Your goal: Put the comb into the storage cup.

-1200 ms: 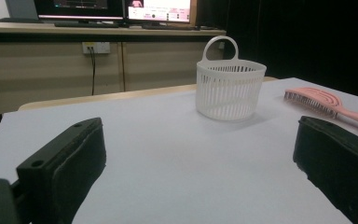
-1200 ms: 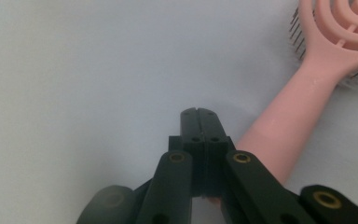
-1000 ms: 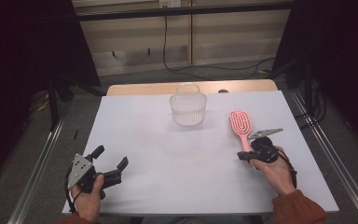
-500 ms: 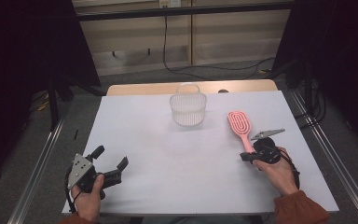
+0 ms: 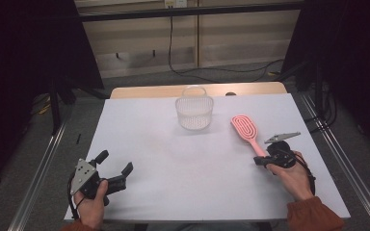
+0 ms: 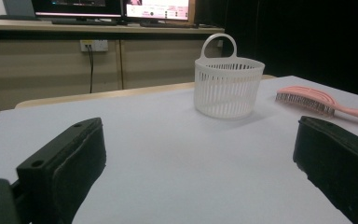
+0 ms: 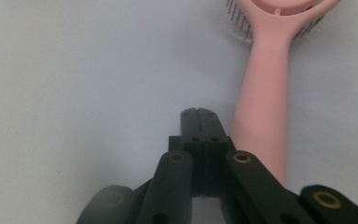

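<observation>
A pink hairbrush (image 5: 246, 130) lies on the white table (image 5: 188, 163) at the right, bristles down, handle toward the person. My right gripper (image 5: 260, 160) is at the handle's near end with its jaws pressed together. In the right gripper view the shut right gripper (image 7: 199, 115) lies just left of the hairbrush handle (image 7: 264, 112), beside it and not around it. A white slatted basket (image 5: 194, 113) with a loop handle stands upright at the table's far middle. My left gripper (image 5: 115, 161) rests at the near left, open and holding nothing. The left gripper view shows the basket (image 6: 228, 88) and the hairbrush (image 6: 317, 101) beyond the left gripper (image 6: 196, 158).
A wooden strip (image 5: 164, 91) runs along the table's far edge. Metal rails (image 5: 43, 163) flank the table on both sides. Cables (image 5: 192, 72) trail over the floor behind it. Bare tabletop stretches between the two grippers.
The brush's head has shifted slightly to the left and my right gripper has edged a little right at the handle. The left gripper has not moved.
</observation>
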A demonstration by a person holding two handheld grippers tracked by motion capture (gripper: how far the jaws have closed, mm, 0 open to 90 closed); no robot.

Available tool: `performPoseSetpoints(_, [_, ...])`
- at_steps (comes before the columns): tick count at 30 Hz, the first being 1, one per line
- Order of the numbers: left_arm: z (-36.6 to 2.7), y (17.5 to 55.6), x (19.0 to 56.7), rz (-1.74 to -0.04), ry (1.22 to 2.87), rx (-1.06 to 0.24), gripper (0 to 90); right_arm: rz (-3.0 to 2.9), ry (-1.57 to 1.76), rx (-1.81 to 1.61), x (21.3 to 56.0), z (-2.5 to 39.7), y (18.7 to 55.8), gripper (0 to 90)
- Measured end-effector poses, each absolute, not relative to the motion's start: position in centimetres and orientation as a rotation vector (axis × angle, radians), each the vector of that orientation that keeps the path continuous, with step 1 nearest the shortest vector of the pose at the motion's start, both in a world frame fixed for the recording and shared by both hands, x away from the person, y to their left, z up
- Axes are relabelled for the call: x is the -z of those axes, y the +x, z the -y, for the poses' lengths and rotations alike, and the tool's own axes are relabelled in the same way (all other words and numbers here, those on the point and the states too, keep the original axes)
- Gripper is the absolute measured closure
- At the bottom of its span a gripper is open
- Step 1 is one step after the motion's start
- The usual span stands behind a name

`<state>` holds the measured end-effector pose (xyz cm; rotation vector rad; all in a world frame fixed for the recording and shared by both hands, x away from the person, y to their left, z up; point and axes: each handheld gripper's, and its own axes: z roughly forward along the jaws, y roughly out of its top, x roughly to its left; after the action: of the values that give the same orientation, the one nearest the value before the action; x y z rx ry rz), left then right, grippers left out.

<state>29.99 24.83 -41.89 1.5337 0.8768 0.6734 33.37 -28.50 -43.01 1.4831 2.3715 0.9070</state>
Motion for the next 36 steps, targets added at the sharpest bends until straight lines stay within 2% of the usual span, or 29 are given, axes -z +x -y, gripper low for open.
performPoseSetpoints(16, [-24.7,30.0,41.9,-0.871,1.543,-0.657,2.4,-2.342,1.479,-0.862,43.2,29.2,33.5,90.0])
performPoseSetpoints(36, [-24.8,30.0,41.9,-0.875,1.536,-0.662,2.4,-2.278,1.315,-1.097,41.7,29.0,32.9,85.6])
